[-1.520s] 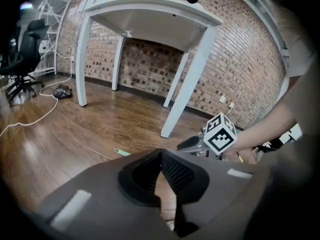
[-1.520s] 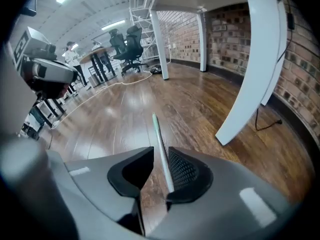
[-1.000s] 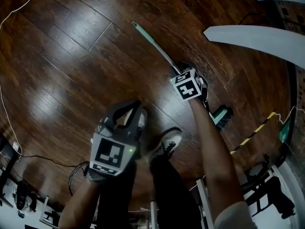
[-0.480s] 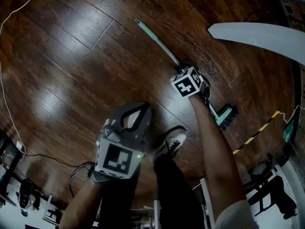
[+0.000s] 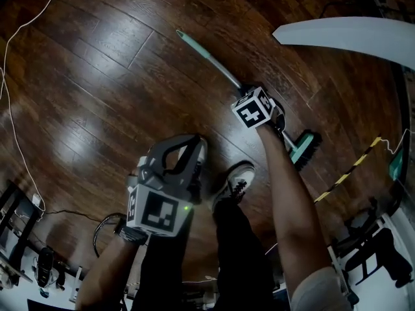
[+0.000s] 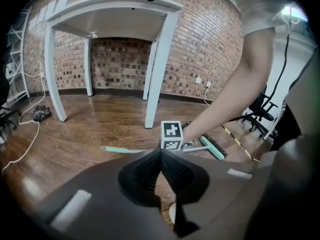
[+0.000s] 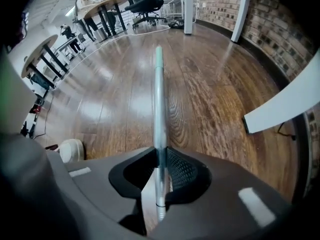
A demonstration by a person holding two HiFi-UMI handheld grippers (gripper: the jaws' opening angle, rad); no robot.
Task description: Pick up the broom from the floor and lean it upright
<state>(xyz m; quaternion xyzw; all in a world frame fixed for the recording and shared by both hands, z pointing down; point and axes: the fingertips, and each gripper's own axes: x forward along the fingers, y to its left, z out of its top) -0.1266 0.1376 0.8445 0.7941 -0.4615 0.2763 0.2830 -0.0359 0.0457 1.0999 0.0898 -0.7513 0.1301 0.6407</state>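
Dark glossy wood floor point(image 5: 78, 96), broom point(image 5: 217, 67); brick wall point(image 6: 120, 59), white table point(image 6: 115, 6).

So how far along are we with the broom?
Done: the right gripper is at the broom. In hand: its jaws have just been closing and now pinch the handle. To do: the broom lies flat on the floor; lifting and leaning it upright remain. The left gripper is shut, empty.

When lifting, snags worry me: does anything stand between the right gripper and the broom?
Nothing visible does. The right gripper has just been closing its fingers, and they now press on the broom handle itself.
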